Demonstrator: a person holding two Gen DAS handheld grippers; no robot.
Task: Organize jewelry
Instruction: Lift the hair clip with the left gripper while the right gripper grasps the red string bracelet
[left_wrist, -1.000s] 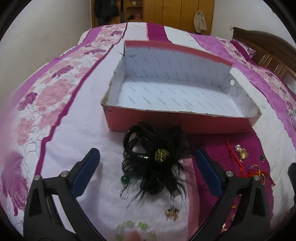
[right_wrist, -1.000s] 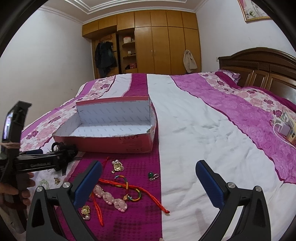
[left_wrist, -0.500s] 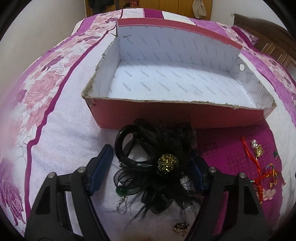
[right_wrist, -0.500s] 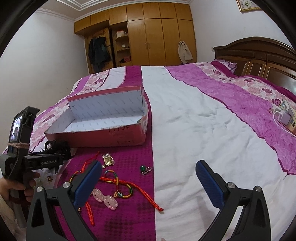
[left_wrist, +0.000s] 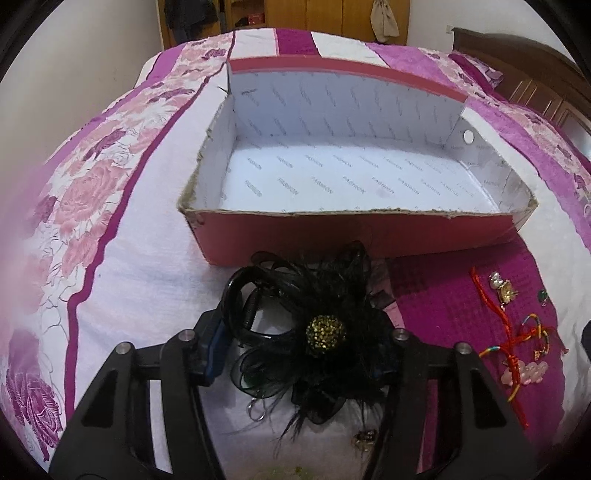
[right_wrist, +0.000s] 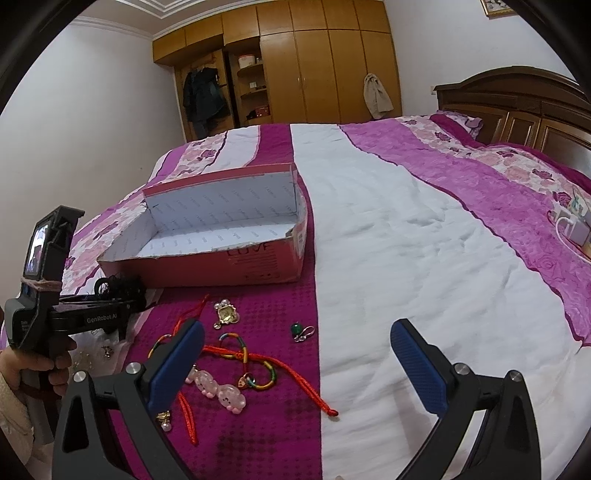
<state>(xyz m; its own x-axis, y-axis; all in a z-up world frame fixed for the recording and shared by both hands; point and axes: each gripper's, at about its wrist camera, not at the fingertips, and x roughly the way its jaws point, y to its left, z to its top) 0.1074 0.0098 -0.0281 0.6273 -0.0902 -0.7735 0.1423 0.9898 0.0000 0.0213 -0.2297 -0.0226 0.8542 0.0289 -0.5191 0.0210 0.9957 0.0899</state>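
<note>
left wrist view showed the black feather hair clip (left_wrist: 325, 332) on the bed cover (left_wrist: 140, 288), just in front of the red box (left_wrist: 332, 236). the left gripper (left_wrist: 299, 354) had just been closing, and its blue pads sat on both sides of the clip, pinching it. the box was open and white inside. to the right of the box lay a red cord bracelet (right_wrist: 258, 360), a gold charm (right_wrist: 226, 314) and a green earring (right_wrist: 297, 329). the right gripper (right_wrist: 295, 369) was spread wide with nothing in it.
</note>
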